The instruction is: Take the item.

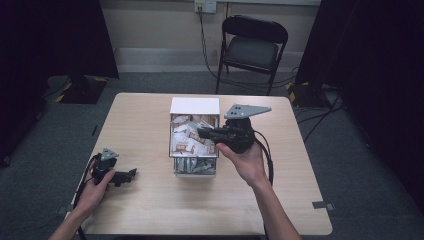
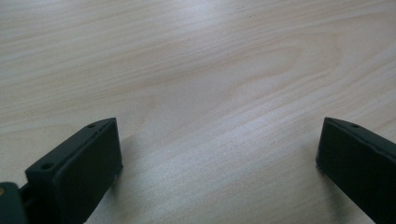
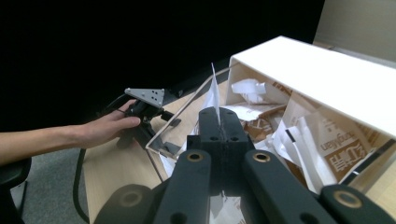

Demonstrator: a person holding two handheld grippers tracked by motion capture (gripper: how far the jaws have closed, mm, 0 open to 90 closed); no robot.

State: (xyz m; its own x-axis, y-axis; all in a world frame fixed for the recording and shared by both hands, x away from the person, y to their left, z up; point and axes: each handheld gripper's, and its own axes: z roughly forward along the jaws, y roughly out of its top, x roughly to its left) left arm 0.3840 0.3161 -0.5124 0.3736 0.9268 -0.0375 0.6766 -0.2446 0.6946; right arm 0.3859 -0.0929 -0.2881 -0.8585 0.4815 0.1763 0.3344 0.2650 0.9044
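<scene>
- My right gripper (image 1: 204, 133) is over the box (image 1: 195, 106) in the middle of the table (image 1: 150, 210), held level by the right hand (image 1: 246, 162).
- Its jaws are pressed together – in the right gripper view a thin white packet (image 3: 212, 95) stands up between the tips, so it is clenched on this packet.
- The packet is just above the box, which is full of white and brown packets (image 1: 188, 140); the white lid of the box stands at the far end.
- My left gripper (image 1: 131, 174) rests low near the left edge of the table, well apart from the box – the left hand (image 1: 94, 192) holds it.
- In the left gripper view its jaws stand wide with only bare wood between them: it is released.
</scene>
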